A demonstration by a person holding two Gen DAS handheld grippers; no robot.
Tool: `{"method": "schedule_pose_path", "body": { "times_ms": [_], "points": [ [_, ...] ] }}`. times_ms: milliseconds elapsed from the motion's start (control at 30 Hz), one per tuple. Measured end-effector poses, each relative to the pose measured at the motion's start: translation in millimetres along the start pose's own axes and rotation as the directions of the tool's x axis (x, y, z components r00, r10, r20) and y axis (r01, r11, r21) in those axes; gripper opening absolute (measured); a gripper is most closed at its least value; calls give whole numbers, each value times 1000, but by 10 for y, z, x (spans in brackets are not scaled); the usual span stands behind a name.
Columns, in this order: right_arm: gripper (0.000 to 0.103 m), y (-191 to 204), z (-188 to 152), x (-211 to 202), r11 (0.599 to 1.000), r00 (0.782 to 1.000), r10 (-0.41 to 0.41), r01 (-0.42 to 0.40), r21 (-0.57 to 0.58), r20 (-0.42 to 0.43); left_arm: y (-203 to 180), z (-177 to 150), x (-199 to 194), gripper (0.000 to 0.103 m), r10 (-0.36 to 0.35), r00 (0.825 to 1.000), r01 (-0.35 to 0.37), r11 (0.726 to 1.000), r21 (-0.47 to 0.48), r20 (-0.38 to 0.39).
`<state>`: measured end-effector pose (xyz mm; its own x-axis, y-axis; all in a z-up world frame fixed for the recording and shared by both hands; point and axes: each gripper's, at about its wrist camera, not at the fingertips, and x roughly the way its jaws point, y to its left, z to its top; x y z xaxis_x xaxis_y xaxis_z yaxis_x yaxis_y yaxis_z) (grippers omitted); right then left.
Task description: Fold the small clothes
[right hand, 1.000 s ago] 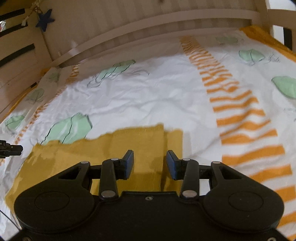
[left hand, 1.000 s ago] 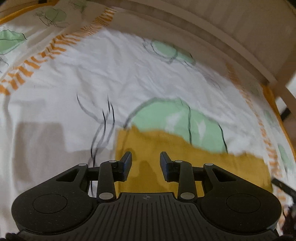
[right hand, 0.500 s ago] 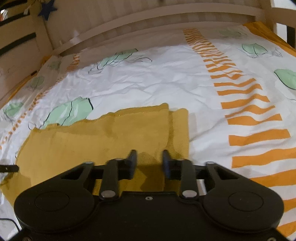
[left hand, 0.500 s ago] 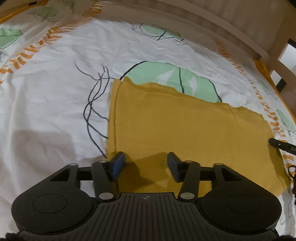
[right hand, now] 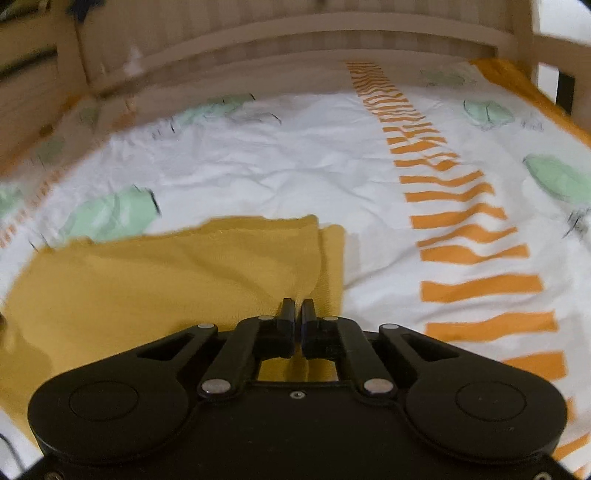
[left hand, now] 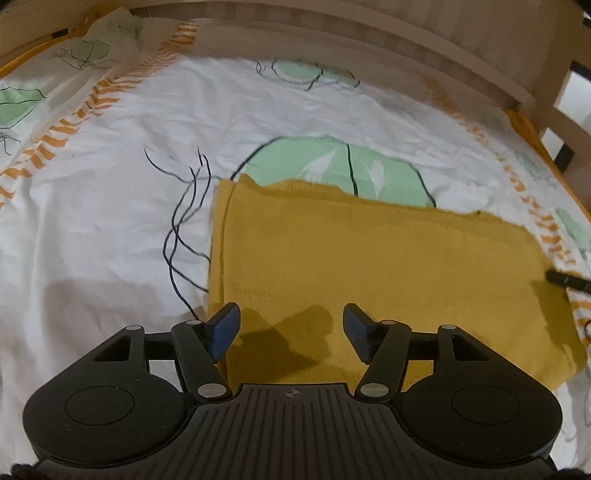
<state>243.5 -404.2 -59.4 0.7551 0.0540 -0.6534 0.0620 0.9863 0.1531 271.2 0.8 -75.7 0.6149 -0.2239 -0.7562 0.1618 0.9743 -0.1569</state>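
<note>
A mustard-yellow knit garment (left hand: pixel 369 258) lies flat on the bedsheet, folded into a wide rectangle. My left gripper (left hand: pixel 290 317) hovers over its near left corner. Its jaws are opening, with cloth lying below the gap and neither blue pad (left hand: pixel 221 328) pressing on it. In the right wrist view the same garment (right hand: pixel 166 280) fills the lower left. My right gripper (right hand: pixel 298 306) is at its right edge, jaws down to a narrow slit, pinching a raised ridge of fabric. The right gripper's tip (left hand: pixel 565 280) shows at the far right of the left wrist view.
The white bedsheet (left hand: pixel 110 221) carries green leaf prints and orange stripe bands (right hand: pixel 461 221). A pale wooden bed rail (left hand: pixel 369 33) curves along the far side, and wooden posts (left hand: pixel 561 88) stand at the right.
My left jaws have spread wider and the gripper has slid over the garment's left corner. My right jaws have closed from well apart onto the cloth's right edge, raising a ridge.
</note>
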Motion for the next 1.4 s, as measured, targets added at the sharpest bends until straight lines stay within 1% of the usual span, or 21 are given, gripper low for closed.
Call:
{"method": "schedule_pose_path", "body": {
  "times_ms": [33, 133, 200, 267, 300, 333, 500, 567, 600, 633, 700, 767, 833, 967, 1000, 1033, 1100, 1133, 1200, 1333, 1400],
  "points": [
    [20, -26, -9, -49, 999, 1000, 27, -27, 35, 17, -4, -20, 24, 60, 3, 1000, -3, 1000, 7, -12],
    [21, -67, -71, -203, 994, 997, 75, -77, 75, 23, -21, -92, 121, 62, 0, 998, 2, 999, 34, -64],
    [22, -75, -139, -322, 992, 995, 101, -103, 78, 18, -43, -131, 141, 64, 8, 998, -5, 998, 56, -55],
    [34, -106, -244, -461, 988, 992, 122, -122, 97, 12, -54, -146, 148, 68, 3, 999, 0, 998, 58, -53],
    [43, -121, -282, -510, 986, 992, 128, -129, 108, 12, -62, -152, 149, 69, 6, 999, -2, 998, 59, -52],
    [44, -132, -342, -570, 984, 991, 133, -133, 118, 12, -74, -156, 152, 70, 10, 999, -7, 998, 64, -51],
    [44, -103, -574, -660, 986, 990, 134, -129, 105, -43, -125, -164, 176, 76, 24, 998, -20, 998, 66, -50],
    [12, -66, -640, -633, 992, 991, 109, -104, 66, -75, -153, -162, 173, 77, 38, 998, -34, 997, 67, -51],
    [8, -43, -662, -638, 997, 994, 77, -75, 32, -78, -164, -162, 173, 77, 42, 998, -39, 997, 69, -52],
    [8, -37, -683, -653, 998, 996, 58, -57, 14, -74, -172, -164, 174, 78, 47, 998, -43, 997, 70, -52],
    [8, -84, -711, -669, 996, 996, 65, -61, 60, -67, -186, -169, 182, 80, 51, 997, -47, 996, 73, -52],
    [8, -69, -725, -680, 997, 996, 60, -56, 56, -61, -210, -170, 199, 84, 54, 997, -49, 995, 83, -54],
    [11, -52, -742, -685, 997, 997, 62, -60, 44, -52, -248, -181, 214, 89, 65, 997, -60, 994, 96, -52],
    [17, -159, -782, -720, 988, 995, 93, -91, 122, -18, -322, -204, 255, 95, 92, 995, -86, 990, 112, -47],
    [23, -180, -799, -734, 985, 995, 100, -98, 141, -11, -330, -207, 261, 96, 96, 994, -90, 990, 111, -46],
    [48, -198, -812, -746, 982, 995, 102, -101, 157, 1, -336, -207, 267, 97, 99, 994, -94, 989, 110, -45],
    [68, -237, -842, -775, 978, 993, 120, -122, 171, 21, -342, -209, 268, 98, 103, 994, -97, 989, 111, -46],
    [73, -247, -853, -794, 973, 989, 141, -145, 181, 33, -342, -206, 270, 99, 103, 994, -97, 989, 110, -46],
    [76, -262, -862, -806, 968, 988, 151, -156, 196, 40, -340, -207, 272, 99, 101, 994, -95, 990, 108, -48],
    [90, -312, -838, -757, 951, 980, 191, -199, 235, 57, -340, -201, 278, 100, 101, 994, -95, 989, 110, -51],
    [93, -327, -801, -710, 947, 978, 199, -208, 246, 60, -339, -192, 285, 100, 101, 993, -94, 989, 111, -55]
  ]
}}
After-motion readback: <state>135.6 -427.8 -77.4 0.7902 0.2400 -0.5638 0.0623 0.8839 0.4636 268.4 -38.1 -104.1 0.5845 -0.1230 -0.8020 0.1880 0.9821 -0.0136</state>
